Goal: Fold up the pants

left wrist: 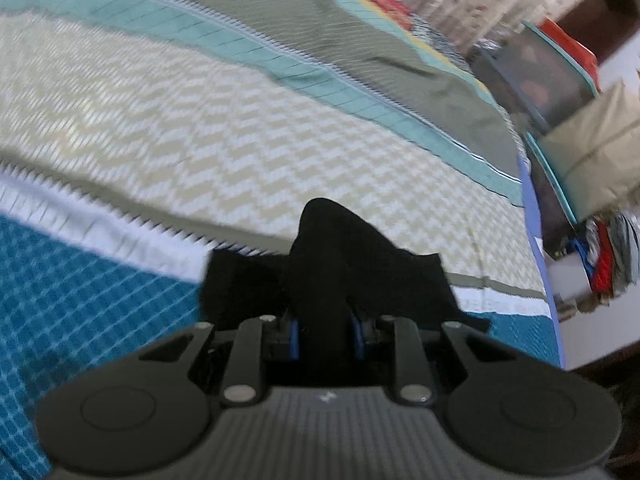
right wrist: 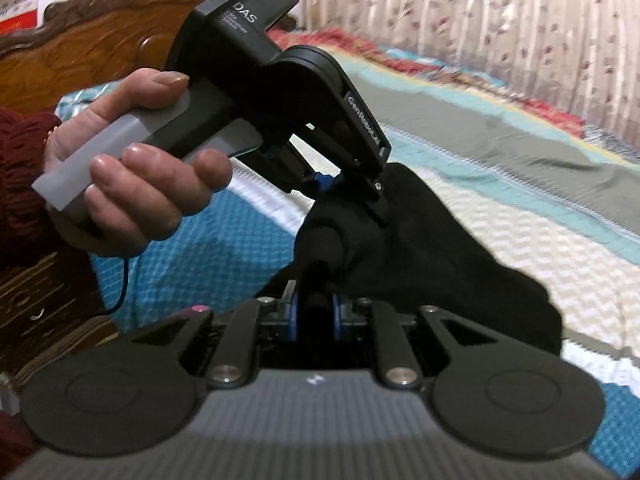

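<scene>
The black pants [left wrist: 332, 248] hang bunched up over the bed, lifted off the striped bedspread [left wrist: 200, 128]. My left gripper [left wrist: 326, 320] is shut on a fold of them, the dark cloth pinched between its blue pads. In the right wrist view my right gripper [right wrist: 314, 312] is likewise shut on the pants [right wrist: 432, 248], a roll of cloth squeezed between its pads. Just beyond it, a person's hand [right wrist: 132, 184] holds the left gripper [right wrist: 360, 196], which bites the same bunch of fabric from above. The two grippers are close together. Most of the garment is hidden in the bunch.
The bedspread [right wrist: 520, 220] has teal, cream, grey and blue bands. A carved wooden headboard [right wrist: 100, 48] stands at the left and a flowered curtain [right wrist: 480, 20] along the far side. Bags and stacked clothes [left wrist: 560, 80] lie past the bed's right edge. A cable [right wrist: 124, 280] hangs under the hand.
</scene>
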`<control>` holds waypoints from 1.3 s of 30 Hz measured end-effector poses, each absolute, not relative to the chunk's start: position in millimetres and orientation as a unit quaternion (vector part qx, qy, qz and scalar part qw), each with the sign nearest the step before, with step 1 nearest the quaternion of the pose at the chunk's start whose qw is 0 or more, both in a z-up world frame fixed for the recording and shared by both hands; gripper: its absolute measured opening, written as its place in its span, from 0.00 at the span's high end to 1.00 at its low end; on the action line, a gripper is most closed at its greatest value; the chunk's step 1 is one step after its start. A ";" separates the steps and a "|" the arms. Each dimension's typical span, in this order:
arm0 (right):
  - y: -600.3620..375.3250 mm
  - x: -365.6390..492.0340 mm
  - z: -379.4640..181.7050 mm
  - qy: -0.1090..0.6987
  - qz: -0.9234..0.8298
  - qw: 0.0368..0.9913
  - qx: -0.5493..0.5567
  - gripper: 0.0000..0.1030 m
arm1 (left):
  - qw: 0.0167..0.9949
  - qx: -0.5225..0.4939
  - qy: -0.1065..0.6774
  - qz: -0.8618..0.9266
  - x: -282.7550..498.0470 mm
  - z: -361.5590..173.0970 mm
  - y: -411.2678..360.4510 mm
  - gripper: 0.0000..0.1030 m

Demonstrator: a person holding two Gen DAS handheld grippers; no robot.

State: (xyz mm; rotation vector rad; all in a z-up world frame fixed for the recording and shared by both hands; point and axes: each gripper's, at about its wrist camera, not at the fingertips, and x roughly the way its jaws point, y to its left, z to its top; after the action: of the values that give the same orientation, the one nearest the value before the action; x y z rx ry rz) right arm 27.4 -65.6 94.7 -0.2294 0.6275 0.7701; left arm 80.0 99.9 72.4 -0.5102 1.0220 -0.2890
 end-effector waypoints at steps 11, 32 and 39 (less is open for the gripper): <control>-50.1 30.5 72.1 0.370 0.442 0.815 -0.067 0.51 | 0.834 -0.227 0.496 -0.083 73.9 28.0 111.8 0.61; -166.0 137.4 72.5 0.386 0.317 0.866 0.002 0.58 | 0.875 -0.115 0.438 -0.170 -4.0 68.8 51.9 0.43; -139.1 149.5 60.9 0.382 0.194 0.901 -0.066 0.93 | 0.871 -0.099 0.464 -0.129 -15.8 42.1 55.6 0.47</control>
State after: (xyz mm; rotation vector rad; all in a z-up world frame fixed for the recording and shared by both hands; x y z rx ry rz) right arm 149.5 -139.1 60.9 -0.1369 0.7907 0.4023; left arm -15.8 55.6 42.1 -0.2069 0.9706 -0.2707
